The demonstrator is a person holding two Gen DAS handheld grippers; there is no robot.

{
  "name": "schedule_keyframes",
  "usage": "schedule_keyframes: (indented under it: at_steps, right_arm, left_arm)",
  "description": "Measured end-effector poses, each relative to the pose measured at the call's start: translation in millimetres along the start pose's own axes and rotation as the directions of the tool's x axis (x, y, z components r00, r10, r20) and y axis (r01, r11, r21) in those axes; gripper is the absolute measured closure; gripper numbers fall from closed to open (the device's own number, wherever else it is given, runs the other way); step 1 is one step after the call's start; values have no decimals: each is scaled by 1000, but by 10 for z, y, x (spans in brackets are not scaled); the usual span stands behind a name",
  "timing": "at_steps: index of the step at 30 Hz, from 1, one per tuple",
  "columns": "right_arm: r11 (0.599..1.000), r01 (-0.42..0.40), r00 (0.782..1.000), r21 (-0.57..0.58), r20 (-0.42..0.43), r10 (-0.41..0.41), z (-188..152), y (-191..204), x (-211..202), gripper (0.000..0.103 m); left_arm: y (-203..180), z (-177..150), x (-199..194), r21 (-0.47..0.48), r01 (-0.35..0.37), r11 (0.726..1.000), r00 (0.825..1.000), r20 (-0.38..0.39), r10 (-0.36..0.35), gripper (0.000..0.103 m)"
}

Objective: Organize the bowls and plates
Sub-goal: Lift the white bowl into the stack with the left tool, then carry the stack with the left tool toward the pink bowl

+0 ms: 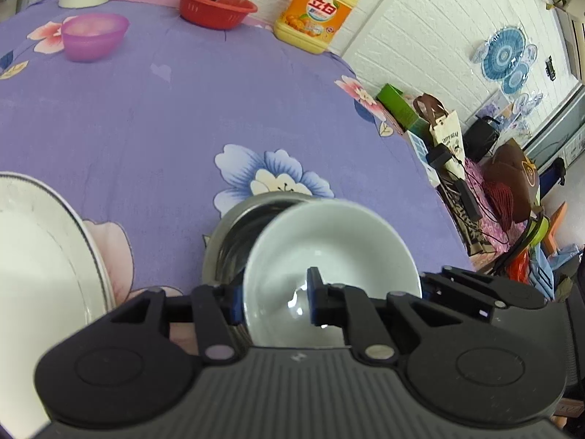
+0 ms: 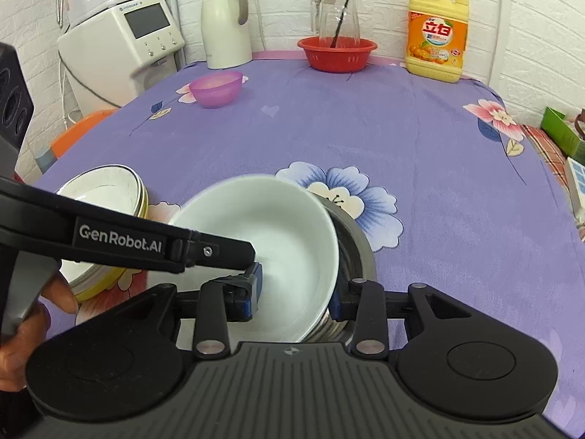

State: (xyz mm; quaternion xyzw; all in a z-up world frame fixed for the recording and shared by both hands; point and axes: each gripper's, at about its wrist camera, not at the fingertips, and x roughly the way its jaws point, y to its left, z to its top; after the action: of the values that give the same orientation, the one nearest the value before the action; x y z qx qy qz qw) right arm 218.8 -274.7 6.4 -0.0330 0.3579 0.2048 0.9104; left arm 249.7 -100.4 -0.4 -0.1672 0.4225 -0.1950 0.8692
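Right wrist, purple floral tablecloth (image 2: 402, 139), white brick wall (image 2: 530, 36)

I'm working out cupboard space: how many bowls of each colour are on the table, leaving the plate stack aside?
white bowl: 1
steel bowl: 1
purple bowl: 1
red slotted bowl: 1
Total: 4

The white bowl (image 2: 278, 252) sits tilted in the steel bowl (image 2: 356, 252), with stacked plates (image 2: 109, 186) to its left.
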Motion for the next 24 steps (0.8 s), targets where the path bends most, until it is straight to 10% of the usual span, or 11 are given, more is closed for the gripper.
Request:
schedule_keyframes:
  at_steps: [5, 7, 17, 24]
  right_arm:
    - [999, -5, 999, 48, 49, 3, -15, -117, -127, 26]
    - [999, 12, 997, 52, 77, -16, 1, -138, -189, 19]
    - [999, 22, 993, 31, 117, -25, 87, -95, -216, 0]
    - [998, -47, 989, 49, 140, 39, 331, 60, -87, 0]
  left_arm:
    - [10, 62, -102, 10, 20, 1000, 999, 38, -20, 76]
    - [-14, 107, -198, 23, 14, 1000, 996, 83, -15, 51]
    - [169, 335, -437, 37, -69, 997, 986, 157, 62, 31]
    - [519, 476, -641, 28, -245, 969, 940, 251, 230, 30]
